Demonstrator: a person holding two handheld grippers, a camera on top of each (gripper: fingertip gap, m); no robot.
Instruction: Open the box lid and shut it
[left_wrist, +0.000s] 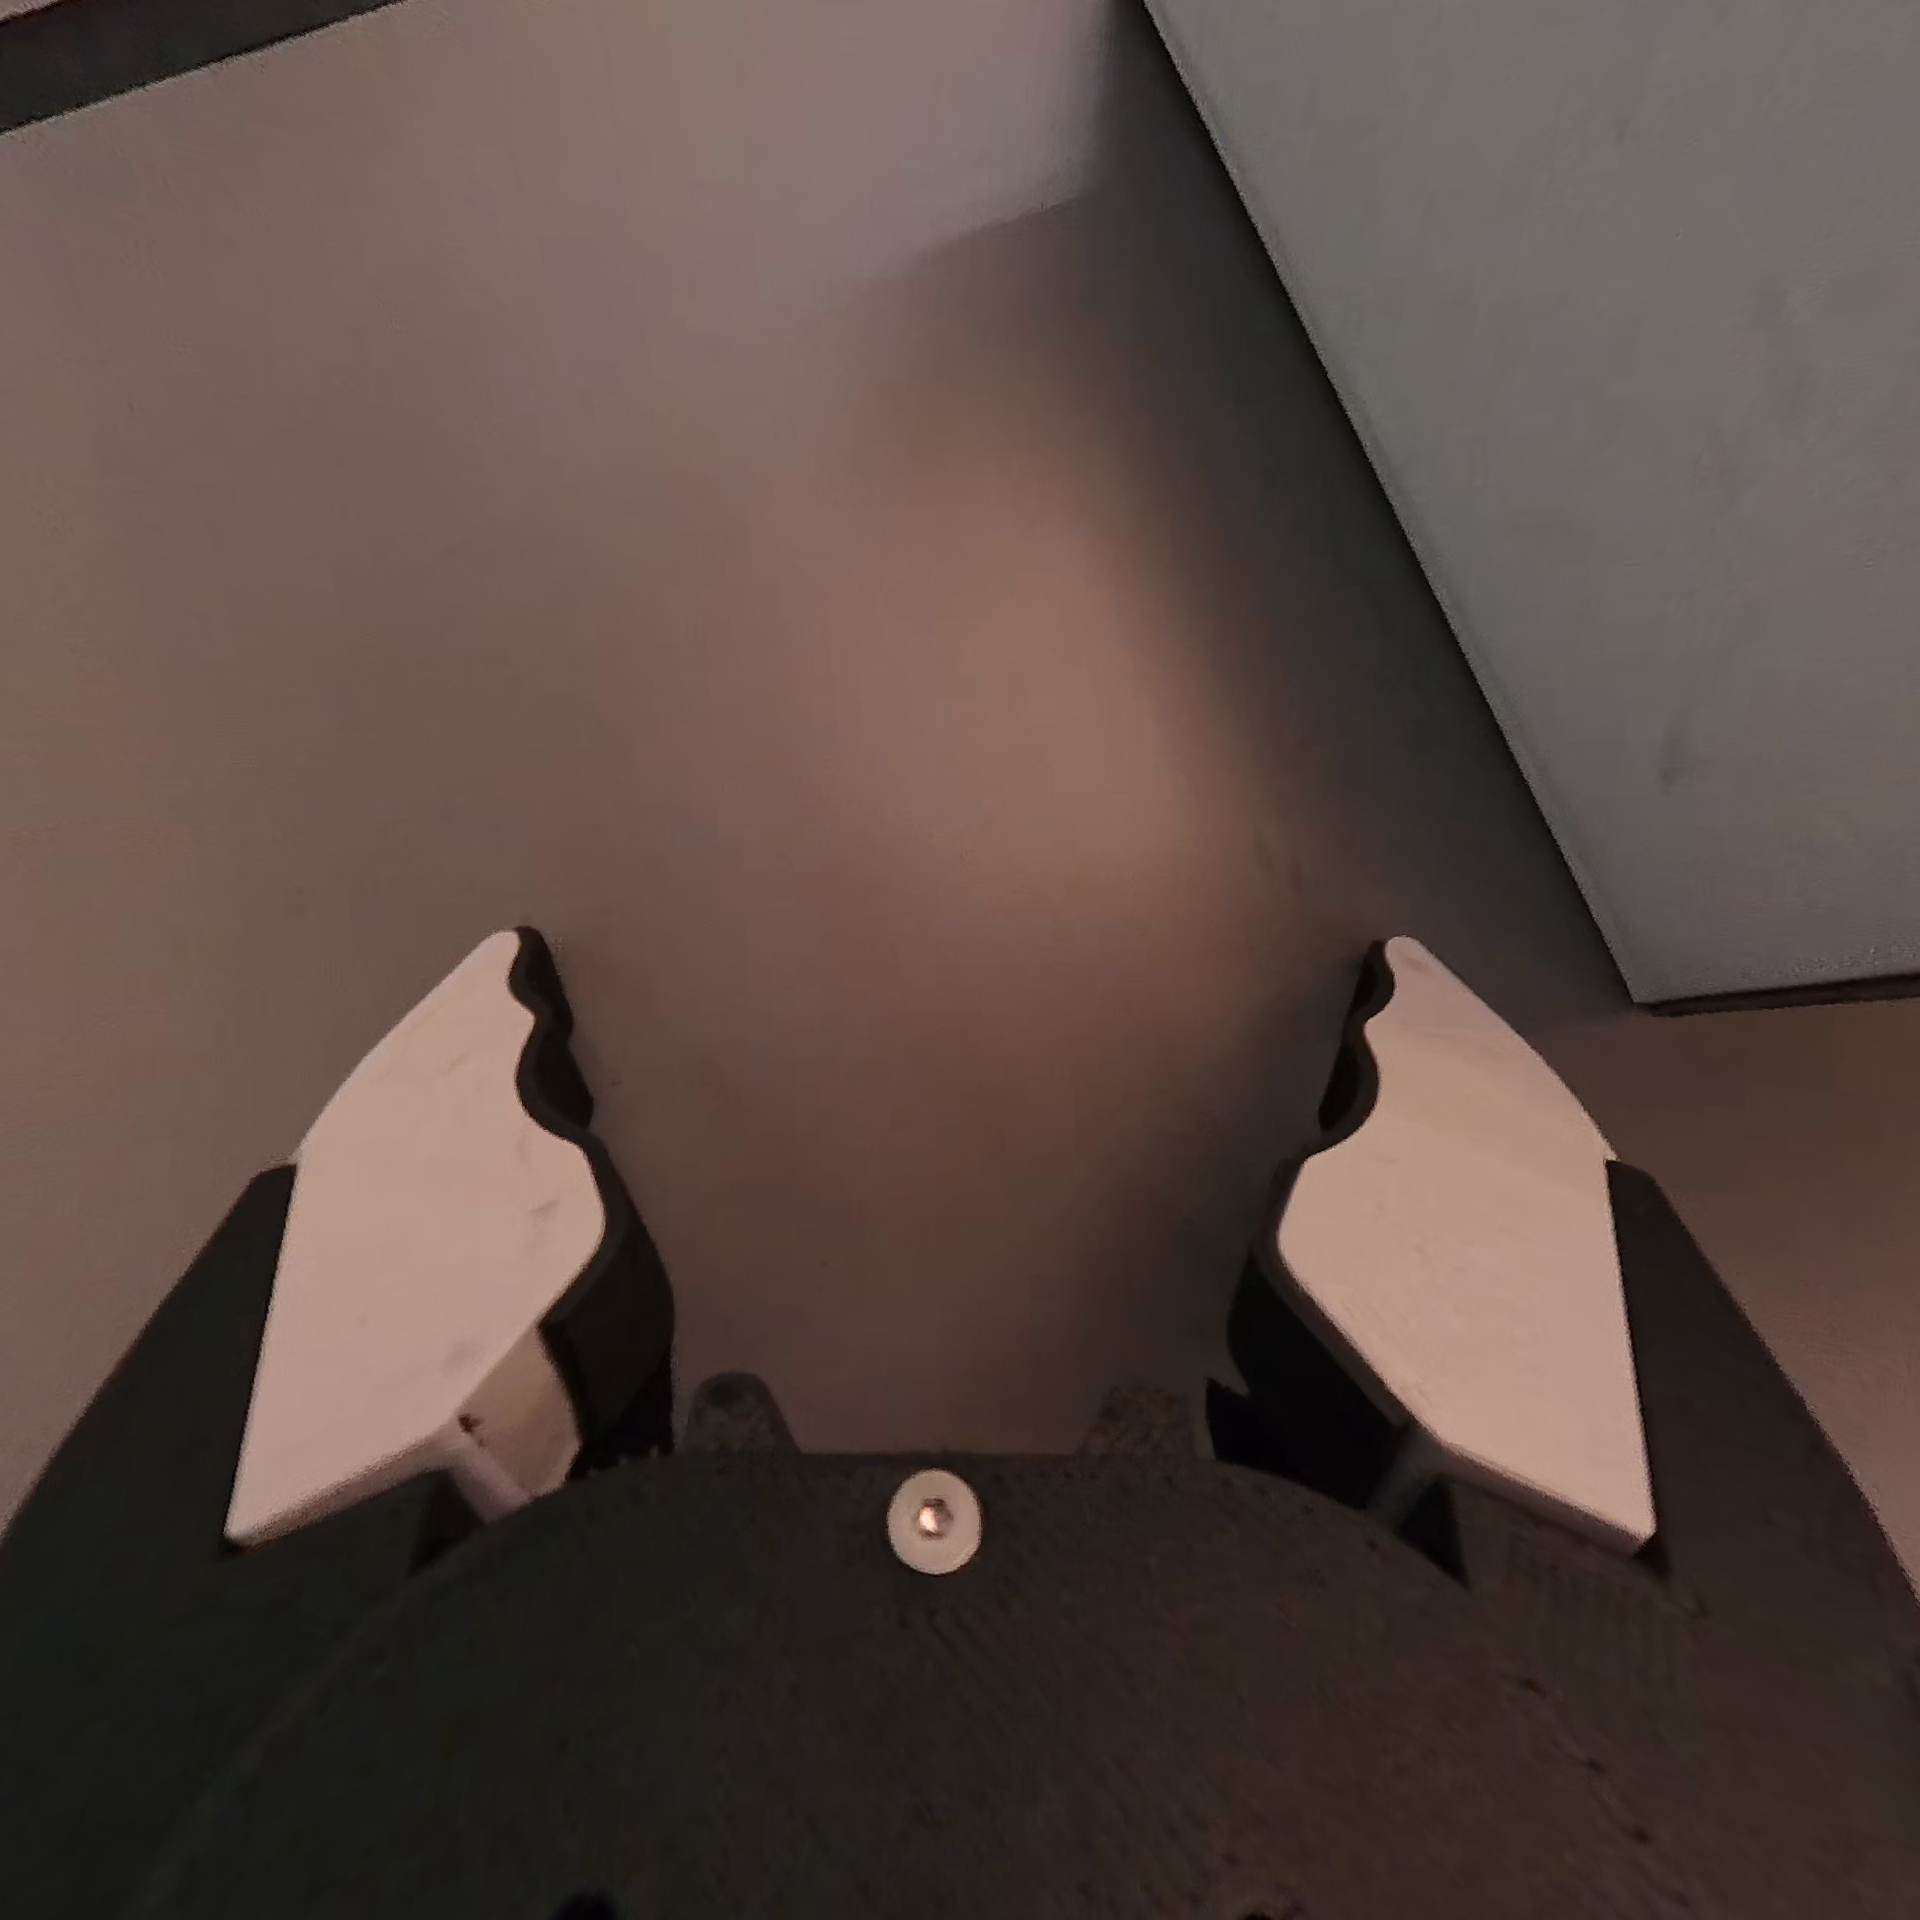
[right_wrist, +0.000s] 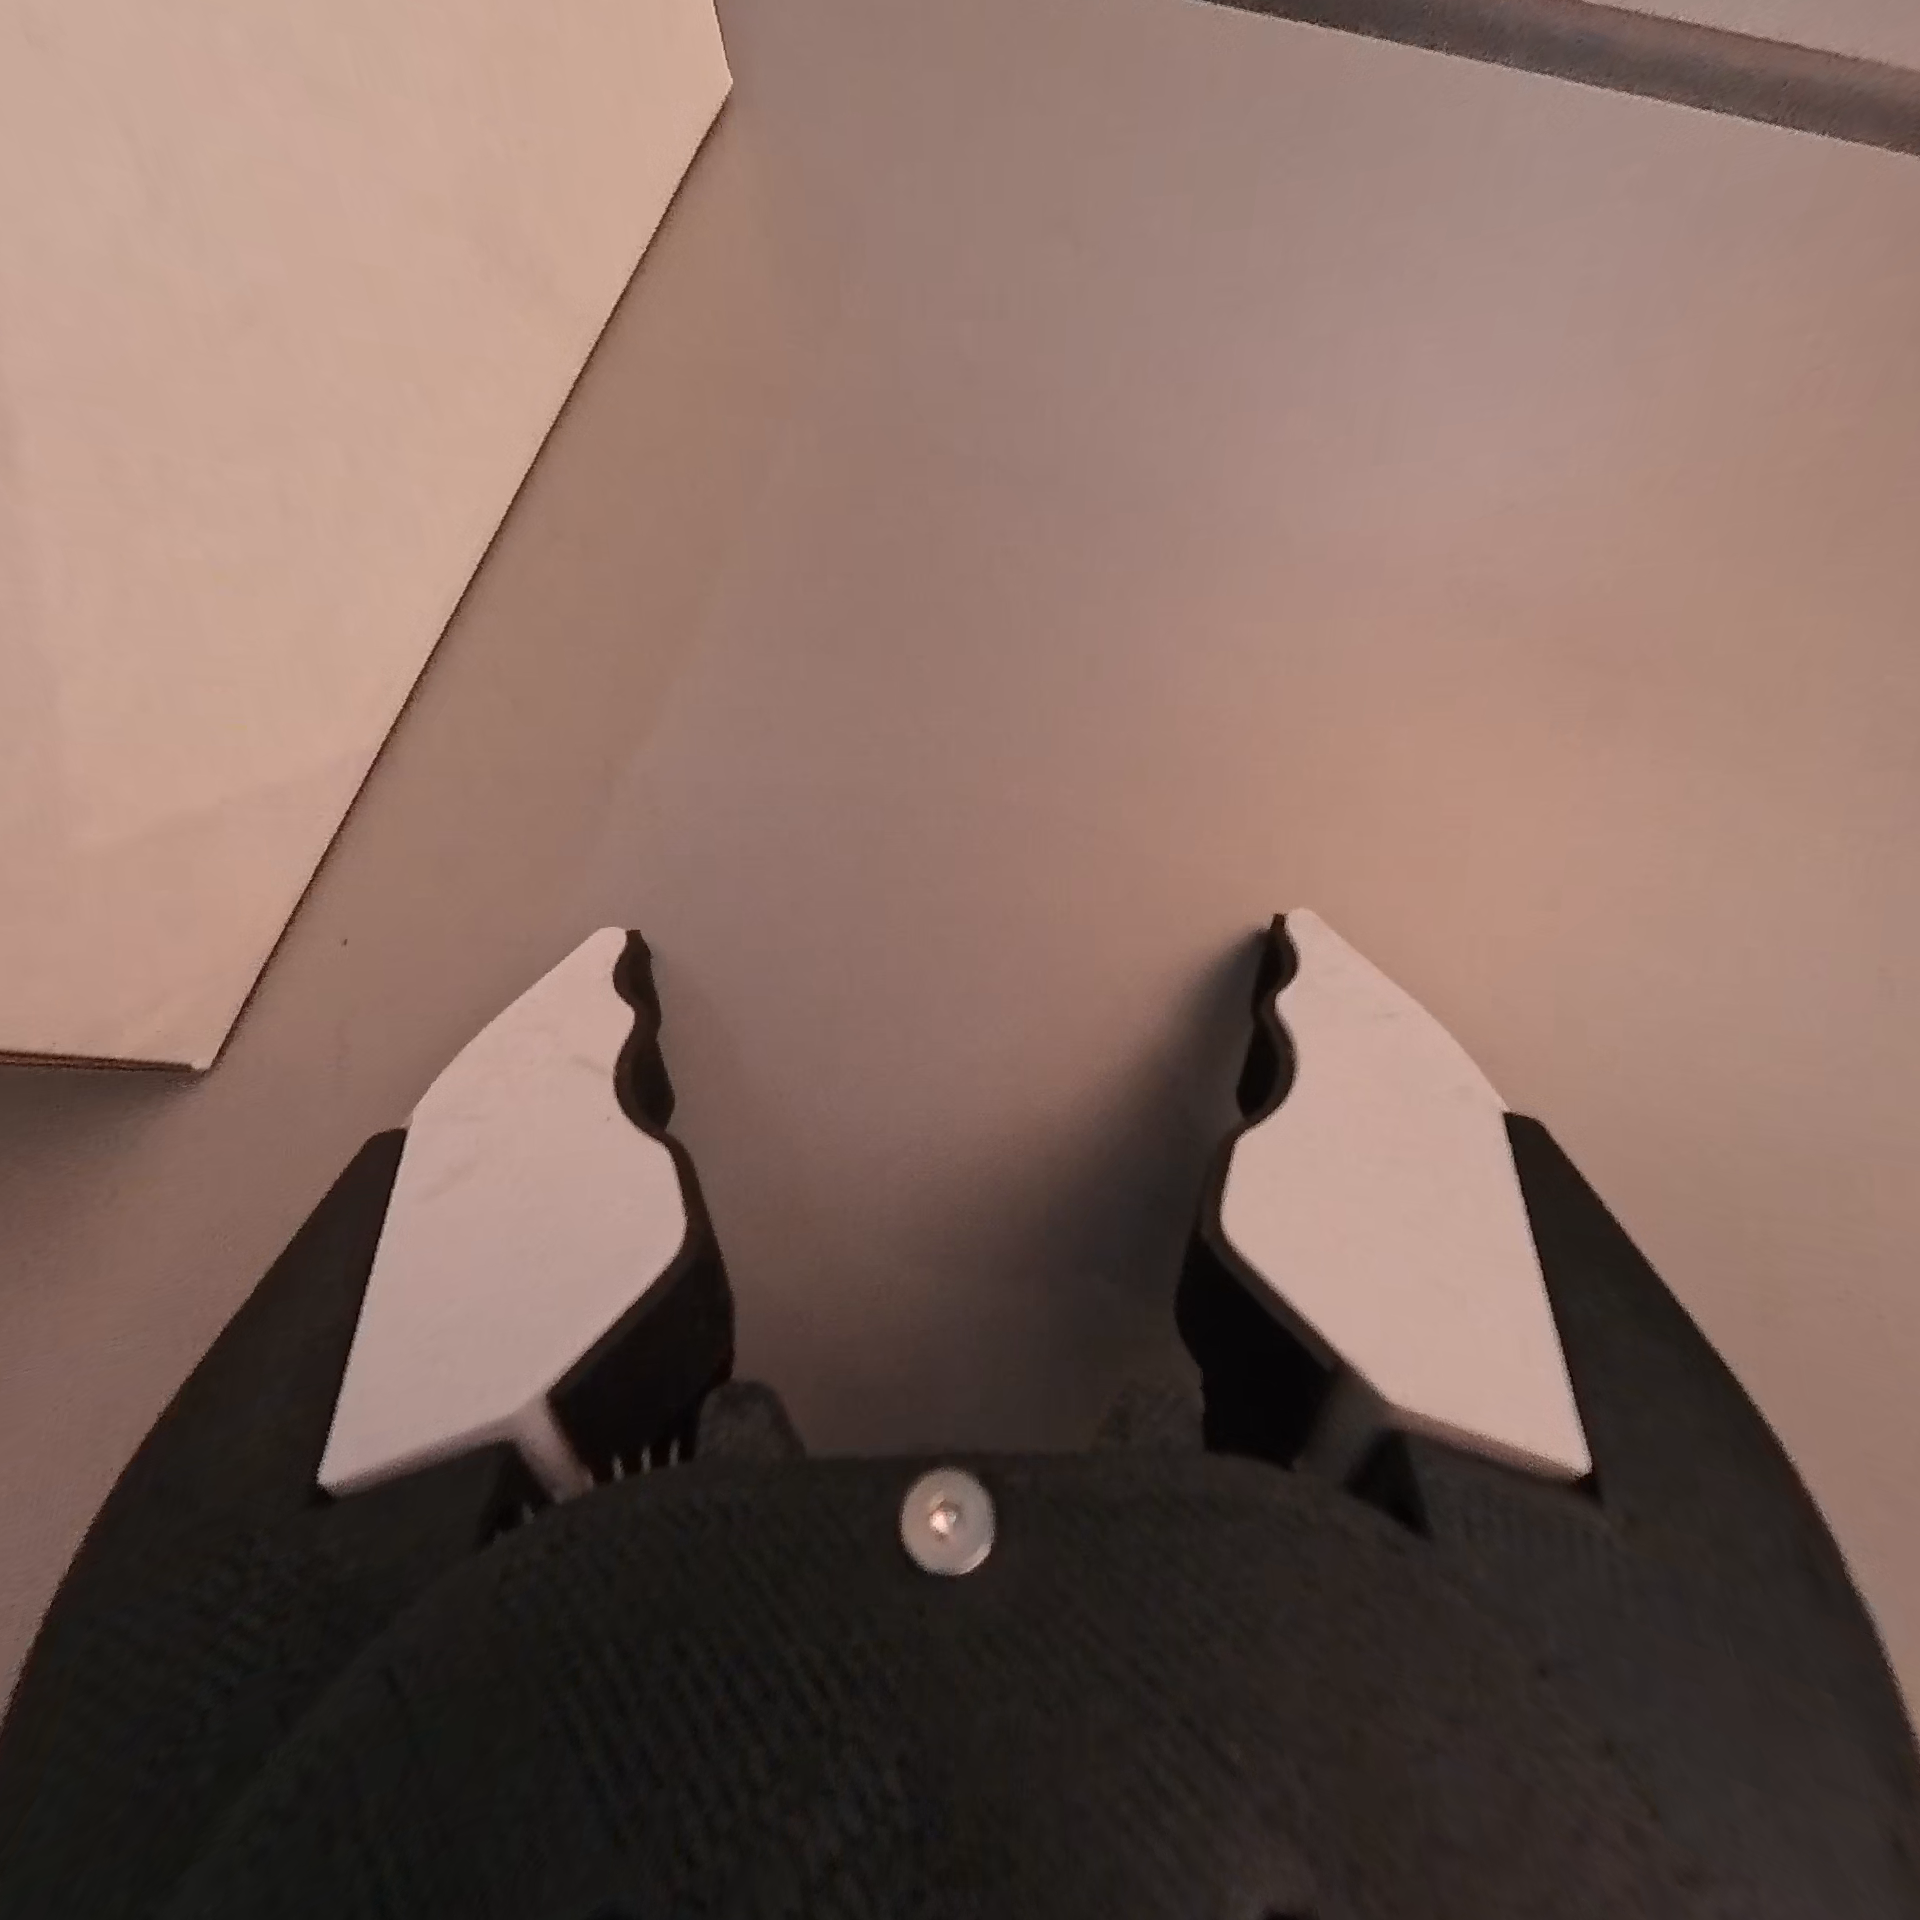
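The box (left_wrist: 1621, 436) is a flat pale grey-white slab with its lid down, at the upper right of the left wrist view. It shows cream-white in the right wrist view (right_wrist: 281, 499), at the upper left. My left gripper (left_wrist: 961, 951) is open and empty, low over the bare table, to the left of the box and apart from it. My right gripper (right_wrist: 956, 935) is open and empty, to the right of the box and apart from it. Both point at bare table.
The table (left_wrist: 520, 623) is a plain grey-brown surface in dim, warm light. A dark band, the table's far edge, crosses the top left of the left wrist view (left_wrist: 156, 52) and the top right of the right wrist view (right_wrist: 1610, 73).
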